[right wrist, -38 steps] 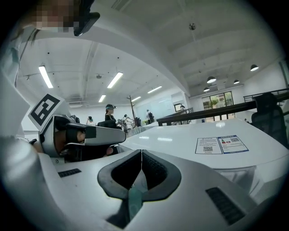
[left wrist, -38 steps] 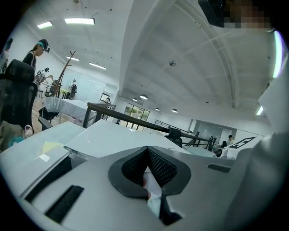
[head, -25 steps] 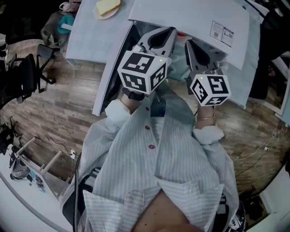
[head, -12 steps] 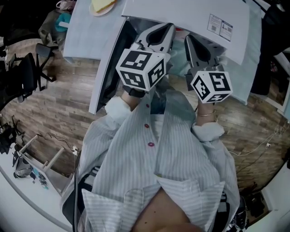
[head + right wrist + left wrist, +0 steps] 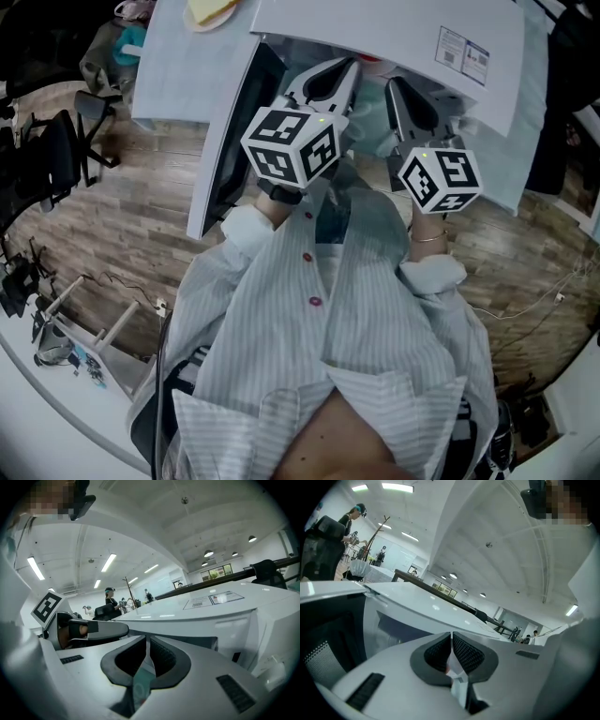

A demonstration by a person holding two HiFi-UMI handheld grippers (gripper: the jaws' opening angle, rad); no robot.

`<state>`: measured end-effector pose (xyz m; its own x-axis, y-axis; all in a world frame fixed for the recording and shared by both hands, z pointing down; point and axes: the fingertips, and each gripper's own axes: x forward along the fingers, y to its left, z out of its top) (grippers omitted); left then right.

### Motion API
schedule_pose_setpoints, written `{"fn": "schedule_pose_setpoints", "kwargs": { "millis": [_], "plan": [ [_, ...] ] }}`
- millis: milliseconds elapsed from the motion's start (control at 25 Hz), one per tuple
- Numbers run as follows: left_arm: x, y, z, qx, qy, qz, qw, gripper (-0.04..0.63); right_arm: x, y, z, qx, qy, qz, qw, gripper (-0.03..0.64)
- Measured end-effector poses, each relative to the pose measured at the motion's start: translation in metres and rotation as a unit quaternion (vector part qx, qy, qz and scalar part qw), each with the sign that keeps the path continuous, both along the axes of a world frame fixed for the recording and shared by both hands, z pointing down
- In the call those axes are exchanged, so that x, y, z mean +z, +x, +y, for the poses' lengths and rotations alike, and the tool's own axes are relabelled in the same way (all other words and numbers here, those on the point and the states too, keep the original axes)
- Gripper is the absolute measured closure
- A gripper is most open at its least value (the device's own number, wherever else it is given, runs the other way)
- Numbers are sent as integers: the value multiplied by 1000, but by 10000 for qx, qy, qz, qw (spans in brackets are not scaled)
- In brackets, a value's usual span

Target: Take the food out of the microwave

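Microwave (image 5: 394, 37) door (image 5: 225, 141) stands open. Left claw (image 5: 349, 66) and right claw (image 5: 394, 86) are each clenched on a thin edge of the dish (image 5: 370, 122), which sits just inside the microwave mouth, between them. Against a second ago, both claws stand slightly lower, grips unchanged. Judgement: dish secured on both sides, withdrawal not yet made. Food itself is hidden.

A black office chair (image 5: 56, 155) stands on the wood-plank floor (image 5: 131, 220).
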<state>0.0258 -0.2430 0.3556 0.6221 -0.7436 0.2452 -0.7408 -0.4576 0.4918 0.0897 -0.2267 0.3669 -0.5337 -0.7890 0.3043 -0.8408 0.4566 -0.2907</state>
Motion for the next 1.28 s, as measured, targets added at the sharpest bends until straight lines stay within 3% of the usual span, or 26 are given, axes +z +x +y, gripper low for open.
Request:
{"fn": "schedule_pose_setpoints", "kwargs": {
  "millis": [320, 440, 640, 1280],
  "plan": [
    [33, -8, -5, -129, -440, -34, 9989, 579, 25, 1, 1, 101, -361, -124, 9992, 570],
    [45, -9, -8, -173, -605, 9, 9980, 539, 38, 3, 0, 164, -545, -233, 9981, 504],
    [61, -11, -11, -254, -862, 104, 9959, 493, 54, 6, -2, 352, -808, -492, 9949, 489],
    [121, -14, -16, -466, -1813, 446, 9813, 466, 110, 18, -11, 995, -1475, -991, 9791, 471]
  ]
}}
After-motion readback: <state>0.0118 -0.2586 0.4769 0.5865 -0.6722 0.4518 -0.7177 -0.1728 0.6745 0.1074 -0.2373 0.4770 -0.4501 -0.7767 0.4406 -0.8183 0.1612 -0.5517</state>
